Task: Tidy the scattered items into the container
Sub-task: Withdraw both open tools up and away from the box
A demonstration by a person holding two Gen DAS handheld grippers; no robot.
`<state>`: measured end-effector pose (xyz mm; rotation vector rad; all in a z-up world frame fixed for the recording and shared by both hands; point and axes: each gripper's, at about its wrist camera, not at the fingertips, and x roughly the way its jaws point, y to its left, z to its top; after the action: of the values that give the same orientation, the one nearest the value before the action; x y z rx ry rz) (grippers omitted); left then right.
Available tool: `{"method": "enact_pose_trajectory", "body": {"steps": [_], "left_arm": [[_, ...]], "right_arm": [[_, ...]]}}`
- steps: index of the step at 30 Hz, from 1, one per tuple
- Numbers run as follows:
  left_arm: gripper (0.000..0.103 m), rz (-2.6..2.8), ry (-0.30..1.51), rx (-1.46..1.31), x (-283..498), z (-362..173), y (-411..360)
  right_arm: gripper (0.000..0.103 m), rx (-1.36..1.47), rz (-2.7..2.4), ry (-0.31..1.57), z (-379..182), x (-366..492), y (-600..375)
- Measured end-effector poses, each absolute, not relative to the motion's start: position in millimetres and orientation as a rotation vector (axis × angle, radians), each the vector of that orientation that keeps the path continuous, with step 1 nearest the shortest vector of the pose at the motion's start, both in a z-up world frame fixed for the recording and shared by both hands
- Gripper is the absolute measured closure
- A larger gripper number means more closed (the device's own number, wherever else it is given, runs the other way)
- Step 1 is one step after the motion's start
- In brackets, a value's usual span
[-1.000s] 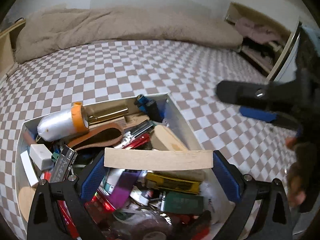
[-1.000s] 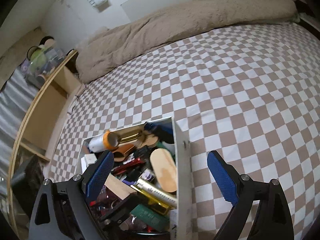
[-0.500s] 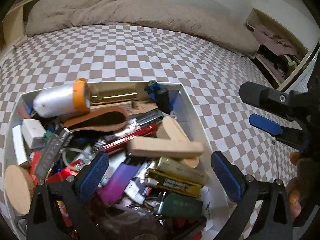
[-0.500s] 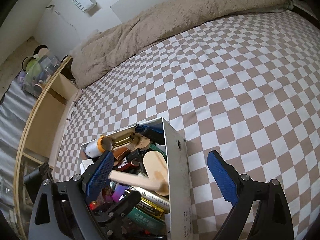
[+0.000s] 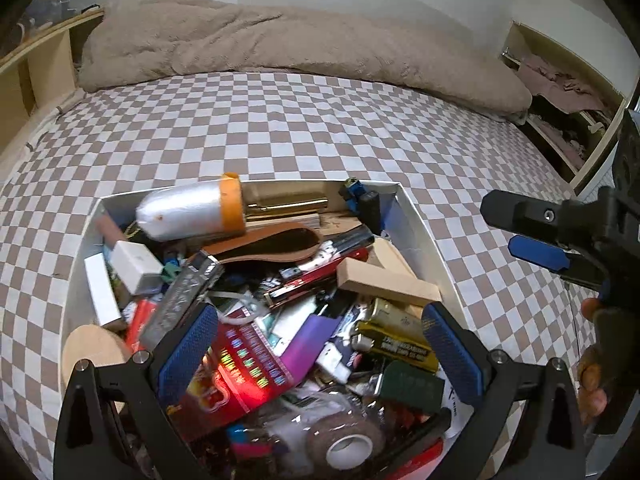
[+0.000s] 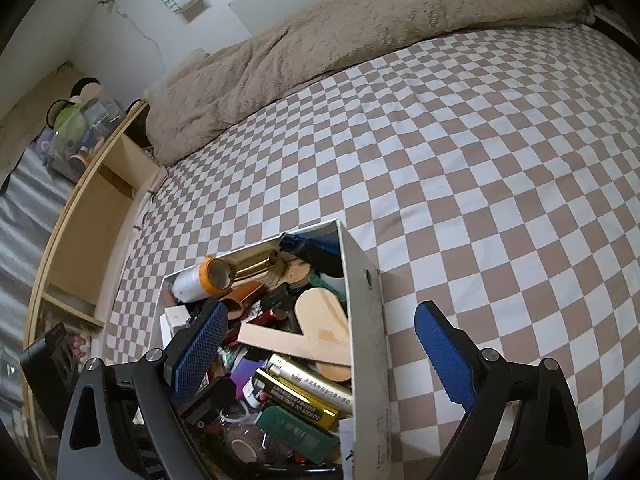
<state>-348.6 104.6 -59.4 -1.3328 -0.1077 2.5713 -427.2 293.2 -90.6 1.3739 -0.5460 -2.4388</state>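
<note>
Release confirmed: left gripper jaws have just been opening and stand wide, empty, above the container on the bed. Wooden block lies inside atop the clutter. Right gripper jaws open, astride the container's wall. Withdraw upward without snagging contents.

Right gripper hangs w/ jaws wide apart, nothing between the pads; it straddles the right wall of the white box, left finger over the contents, right finger over the checkered bedsheet. Box is packed: wooden block lying across a flat wooden paddle, gold batteries, orange-capped roll, tape roll at bottom. Beige blanket bunched at far end of bed; wooden shelf at left.
</note>
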Motion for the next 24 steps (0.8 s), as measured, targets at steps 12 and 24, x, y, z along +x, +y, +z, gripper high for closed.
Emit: {"method": "enact_pose_trajectory", "body": {"steps": [12, 24], "left_arm": [[0.0, 2.613, -0.1, -1.297, -326, -44, 83], [0.0, 2.69, -0.065, -1.272, -294, -27, 56]], "right_arm": [[0.009, 1.339, -2.455, -0.427, -74, -403, 271], [0.008, 1.305, -2.545, -0.241, -55, -368, 254]]}}
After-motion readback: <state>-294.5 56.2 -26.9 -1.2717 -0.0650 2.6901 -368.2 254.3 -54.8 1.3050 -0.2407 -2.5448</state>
